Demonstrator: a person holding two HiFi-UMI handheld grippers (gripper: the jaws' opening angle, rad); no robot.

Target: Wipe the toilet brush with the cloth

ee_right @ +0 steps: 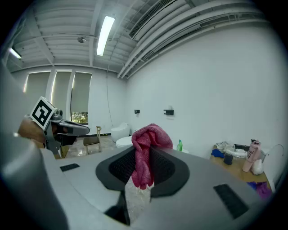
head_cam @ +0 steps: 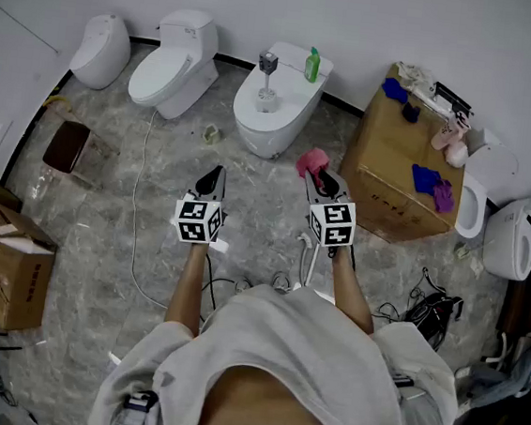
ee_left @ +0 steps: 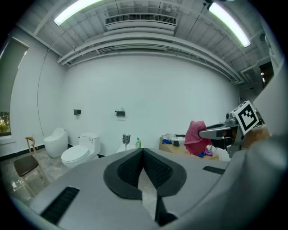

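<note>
The right tool (head_cam: 319,174) has its jaws pressed onto a pink cloth (head_cam: 312,160). In the right gripper view the cloth (ee_right: 146,140) bunches above the tips of the right tool (ee_right: 144,152) and hangs down between the pads. The left tool (head_cam: 214,173) is level with it on its left, apart from it, jaws brought together with nothing between them; the left gripper view shows the left tool's (ee_left: 143,151) pads meeting at the tips.

The toilet brush (head_cam: 266,77) stands upright ahead of both tools, well apart from them, on top of a white toilet (head_cam: 273,123). A green bottle (head_cam: 312,65) stands just beyond and to the right of the brush. A cardboard box (head_cam: 383,167) sits to the right of the right tool.
</note>
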